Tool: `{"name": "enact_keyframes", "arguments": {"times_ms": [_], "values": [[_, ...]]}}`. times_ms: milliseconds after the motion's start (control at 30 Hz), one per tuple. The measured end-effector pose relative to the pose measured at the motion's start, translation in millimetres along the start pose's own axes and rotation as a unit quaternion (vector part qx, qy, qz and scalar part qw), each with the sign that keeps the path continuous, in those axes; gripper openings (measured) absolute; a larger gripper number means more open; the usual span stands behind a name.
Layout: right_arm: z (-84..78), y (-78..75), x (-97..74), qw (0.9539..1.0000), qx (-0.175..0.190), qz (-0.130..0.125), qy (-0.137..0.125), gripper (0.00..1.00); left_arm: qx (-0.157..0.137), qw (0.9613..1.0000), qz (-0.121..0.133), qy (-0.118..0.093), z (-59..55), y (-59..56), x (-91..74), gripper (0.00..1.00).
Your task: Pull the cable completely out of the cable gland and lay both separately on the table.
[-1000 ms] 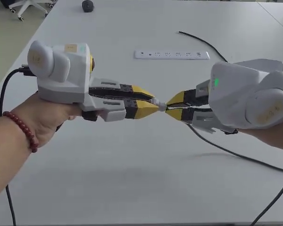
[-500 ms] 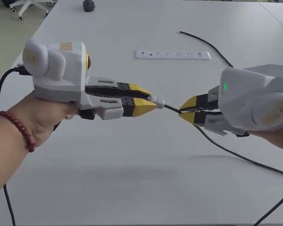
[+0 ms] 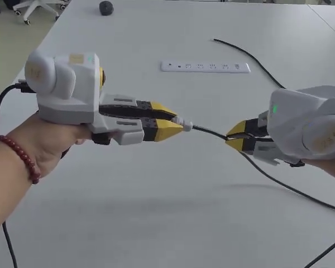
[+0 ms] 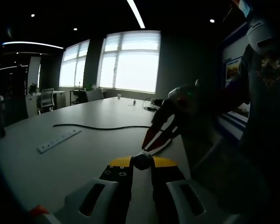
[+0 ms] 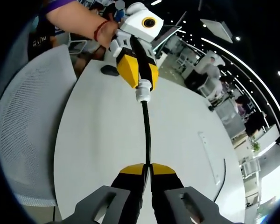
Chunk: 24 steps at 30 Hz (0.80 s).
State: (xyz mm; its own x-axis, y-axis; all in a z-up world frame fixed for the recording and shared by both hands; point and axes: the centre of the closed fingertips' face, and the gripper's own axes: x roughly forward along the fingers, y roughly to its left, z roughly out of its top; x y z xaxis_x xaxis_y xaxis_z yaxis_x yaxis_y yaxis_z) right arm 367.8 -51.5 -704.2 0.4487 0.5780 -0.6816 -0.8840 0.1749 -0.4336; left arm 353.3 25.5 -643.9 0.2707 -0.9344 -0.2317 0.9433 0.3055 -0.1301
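Widened since the earlier frames: the gap between left gripper and right gripper, whose tips were almost touching. More black cable is now exposed, drawn toward 3 o'clock out of the cable gland. Gland is clamped in the left jaws, held above the table. Cable is pinched in the closed right jaws, slack trailed off toward 4 o'clock. Power strip is seen at 12 o'clock of the gland. Cable is judged not yet free; further pulling is needed, then both laid apart.
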Motion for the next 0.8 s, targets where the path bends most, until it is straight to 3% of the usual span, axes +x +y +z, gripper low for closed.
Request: {"name": "enact_keyframes", "arguments": {"times_ms": [200, 433, 533, 567, 600, 667, 733, 800], "values": [[-23.3, -9.5, 6.1, 0.9995, 0.009, -0.005, 0.030, 0.00, -0.002, 1.0000, 0.004, 0.001, -2.7, 2.4, -2.7, 0.16], [-49.5, -37.0, 16.8, 0.9959, 0.067, -0.025, 0.056, 0.00, -0.005, 0.9999, 0.008, -0.003, -1.7, 5.9, -4.3, 0.16], [-52.9, -50.8, 24.0, 0.9924, 0.105, -0.036, 0.054, 0.00, -0.005, 0.9999, 0.009, -0.003, -2.1, 6.7, -3.3, 0.16], [-56.4, -56.4, 27.4, 0.9893, 0.127, -0.039, 0.060, 0.00, -0.005, 0.9999, 0.009, -0.002, -2.9, 7.1, -2.6, 0.16], [-56.9, -63.2, 30.5, 0.9892, 0.127, -0.045, 0.059, 0.00, -0.006, 0.9999, 0.009, -0.003, -3.5, 7.6, -1.9, 0.16], [-60.4, -73.8, 39.9, 0.9835, 0.165, -0.046, 0.058, 0.00, -0.007, 0.9999, 0.010, -0.005, -4.7, 9.0, 0.3, 0.16], [-64.9, -89.8, 49.1, 0.9819, 0.170, -0.059, 0.059, 0.00, -0.004, 0.9999, 0.010, -0.002, -7.7, 9.6, 3.5, 0.16], [-71.6, -100.6, 59.5, 0.9767, 0.196, -0.060, 0.062, 0.00, -0.006, 0.9999, 0.009, -0.001, -10.3, 10.2, 6.2, 0.16]]}}
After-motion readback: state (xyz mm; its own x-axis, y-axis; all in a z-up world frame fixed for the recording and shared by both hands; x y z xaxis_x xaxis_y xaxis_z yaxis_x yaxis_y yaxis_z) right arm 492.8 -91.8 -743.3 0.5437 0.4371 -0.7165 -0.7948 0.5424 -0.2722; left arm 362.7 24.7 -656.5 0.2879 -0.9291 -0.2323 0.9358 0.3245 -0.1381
